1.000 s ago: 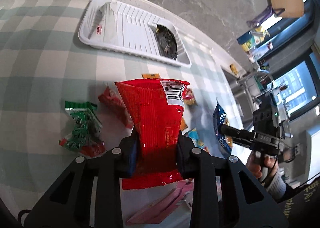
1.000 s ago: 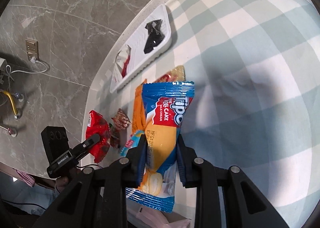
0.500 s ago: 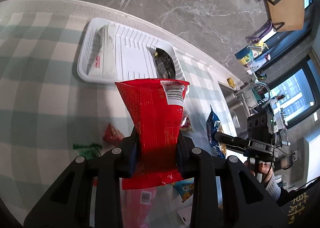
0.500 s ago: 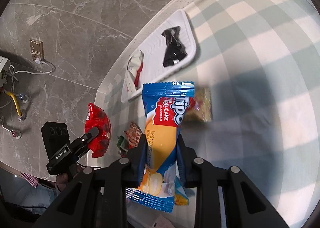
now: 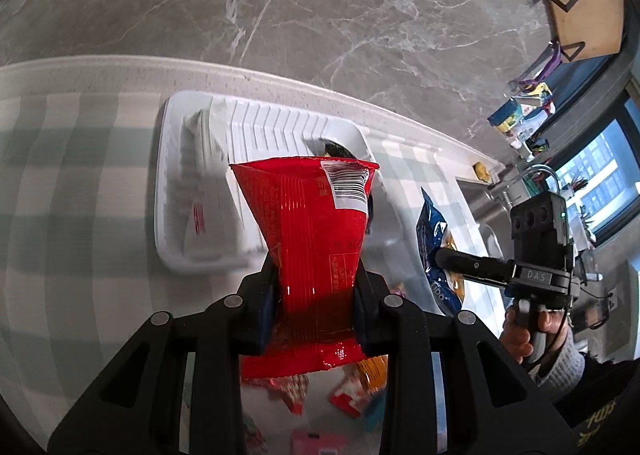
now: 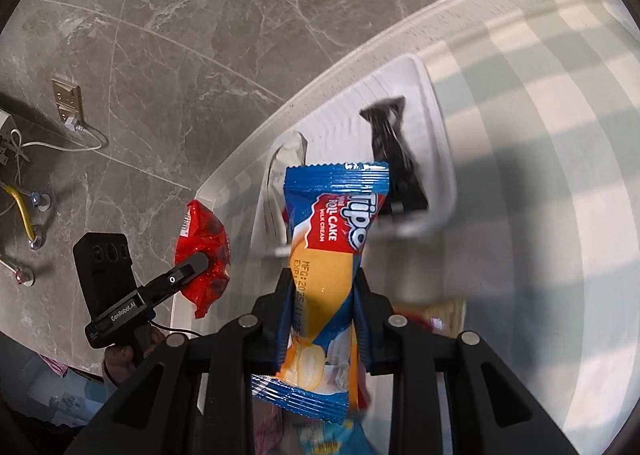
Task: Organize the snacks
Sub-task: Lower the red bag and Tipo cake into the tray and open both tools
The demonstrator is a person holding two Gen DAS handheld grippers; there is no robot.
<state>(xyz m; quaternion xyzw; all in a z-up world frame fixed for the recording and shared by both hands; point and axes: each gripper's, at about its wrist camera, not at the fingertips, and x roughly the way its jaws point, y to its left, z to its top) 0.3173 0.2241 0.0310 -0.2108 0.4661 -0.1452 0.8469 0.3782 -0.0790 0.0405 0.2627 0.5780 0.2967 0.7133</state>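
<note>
Both hand-held grippers now nearer white tray [image 5: 172,239], packets clamped.

A grey marble floor [image 5: 360,15] – a wall socket [image 6: 68,101] with white cable [image 6: 52,143] plugged in.

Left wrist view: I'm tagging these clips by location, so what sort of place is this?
Probably a home kitchen or dining area: a checked tablecloth on the table, a marble-look wall, and what looks like a sink with faucet by a window.
</note>
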